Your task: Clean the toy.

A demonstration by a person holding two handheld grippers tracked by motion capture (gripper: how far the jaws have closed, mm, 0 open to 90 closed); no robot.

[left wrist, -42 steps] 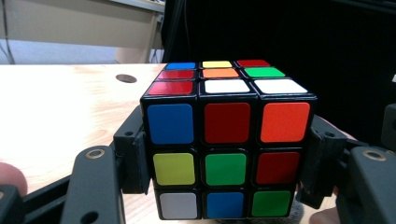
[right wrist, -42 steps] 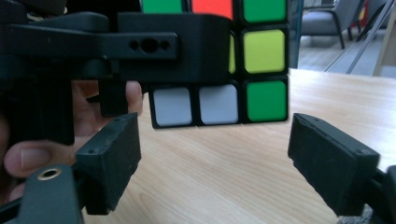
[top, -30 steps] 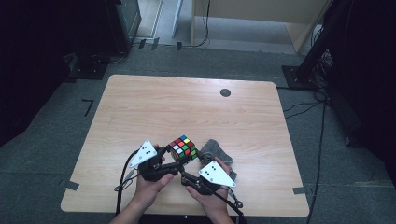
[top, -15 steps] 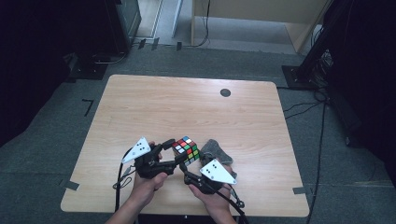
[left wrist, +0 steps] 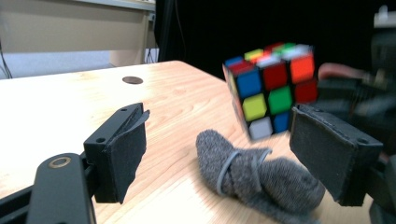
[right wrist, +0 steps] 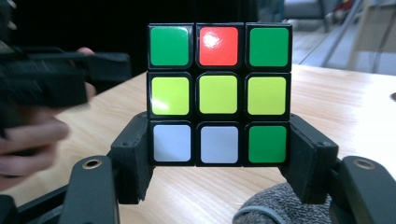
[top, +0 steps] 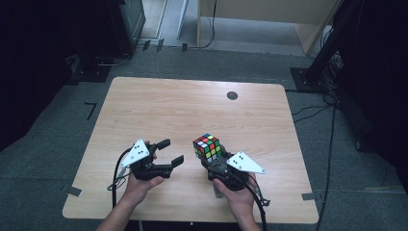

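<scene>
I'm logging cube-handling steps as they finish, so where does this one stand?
Done: the left gripper has just opened and stands clear of the cube. In hand: the right gripper clamps its bottom layer, holding it above the table. Left: more turns, probably; the faces are still mixed.

1. The far half of the bench [top: 192,103] is bare wood, broken by a flat dark round spot [top: 232,95] at far right.
2. At the near edge, open wood separates the left hand-held gripper [top: 172,153] from the puzzle cube [top: 208,147]; its jaws, which have just been opening, have nothing between them.
3. The right hand-held gripper [right wrist: 219,154] clamps the cube's lowest layer, blocking the near right.
4. A grey rolled cloth [left wrist: 257,179] lies on the bench just below and beside the cube.
5. The left bench edge is bare.
</scene>
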